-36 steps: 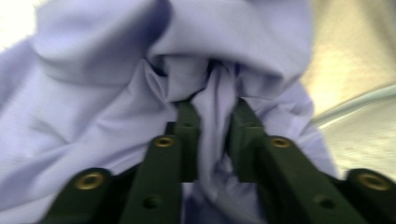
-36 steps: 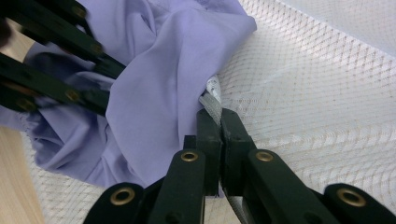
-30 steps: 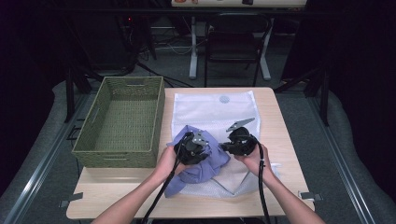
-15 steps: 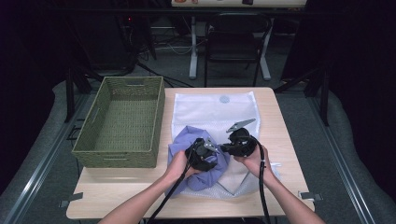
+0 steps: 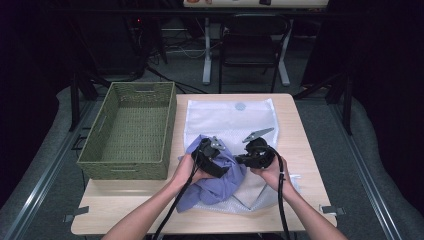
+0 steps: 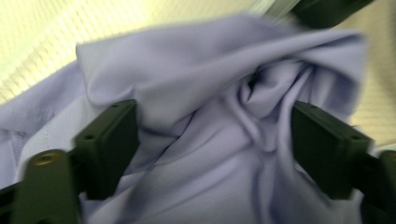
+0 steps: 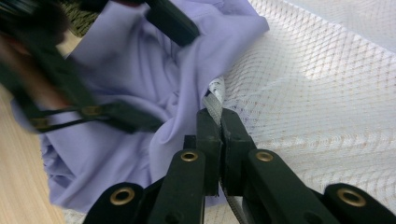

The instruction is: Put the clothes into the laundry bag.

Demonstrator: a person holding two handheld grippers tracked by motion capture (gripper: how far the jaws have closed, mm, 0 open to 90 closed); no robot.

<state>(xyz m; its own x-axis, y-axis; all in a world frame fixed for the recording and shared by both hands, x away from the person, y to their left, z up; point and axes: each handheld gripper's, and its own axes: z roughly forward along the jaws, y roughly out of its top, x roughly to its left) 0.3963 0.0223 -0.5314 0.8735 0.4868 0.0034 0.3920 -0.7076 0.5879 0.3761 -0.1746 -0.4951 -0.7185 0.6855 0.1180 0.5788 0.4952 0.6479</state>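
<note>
High view: wicker basket (image 5: 131, 130) (green) beside mesh bag (image 5: 235, 120)

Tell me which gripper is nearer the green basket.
Left. The left gripper is over the lavender cloth, just right of the green basket; the right gripper is farther right, clamping the mesh bag edge.

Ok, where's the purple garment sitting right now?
In the high view the purple garment lies bunched at the near left corner of the white mesh bag, right of the green basket, under the left gripper.
</note>
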